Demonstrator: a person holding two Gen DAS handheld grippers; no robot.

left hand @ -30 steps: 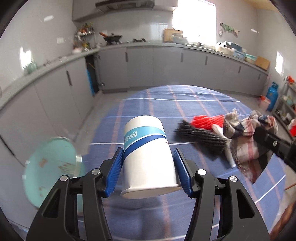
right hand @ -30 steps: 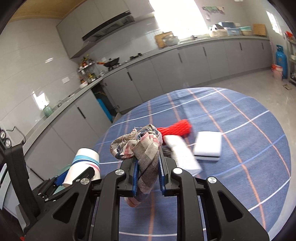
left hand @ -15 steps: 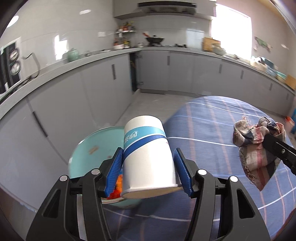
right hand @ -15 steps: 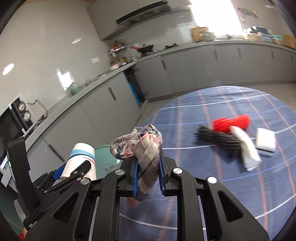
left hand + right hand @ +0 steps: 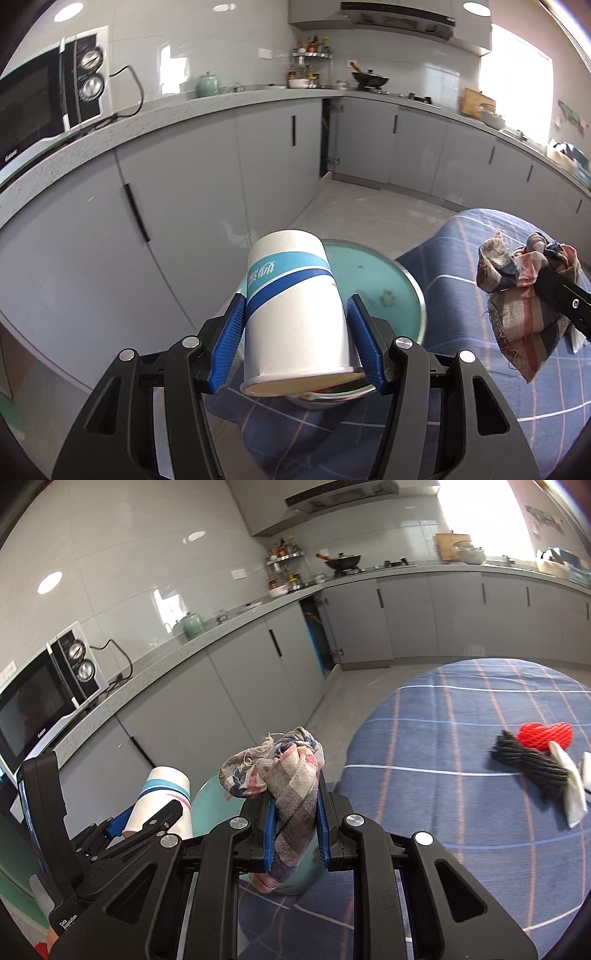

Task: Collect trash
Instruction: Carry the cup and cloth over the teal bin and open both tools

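Over the desk edge, kitchen side: both my tools carry trash above a teal bin.
Surface: round desk (image 5: 461, 738) under a blue cloth with thin white and orange check lines.
Room: grey cabinets (image 5: 192, 192) run along the wall, microwave (image 5: 44, 698) on the counter, wok (image 5: 341, 562) further back, bright window glare.
Left hand-held gripper (image 5: 297, 334): blue ribbed pads clamped on the paper cup (image 5: 295, 310), white with blue bands, tilted, mouth toward me.
Right hand-held gripper (image 5: 295, 821): narrow, pinching the plaid rag (image 5: 286, 775), frayed, bunched above the pads.
Bin (image 5: 388, 291): teal inside, metal rim, round; near part hidden behind the cup, contents hard to make out.
Left on desk: red foam net (image 5: 545, 734), black mesh roll (image 5: 528, 764), white piece (image 5: 570, 792) touching it; another white item cut off at the frame edge.
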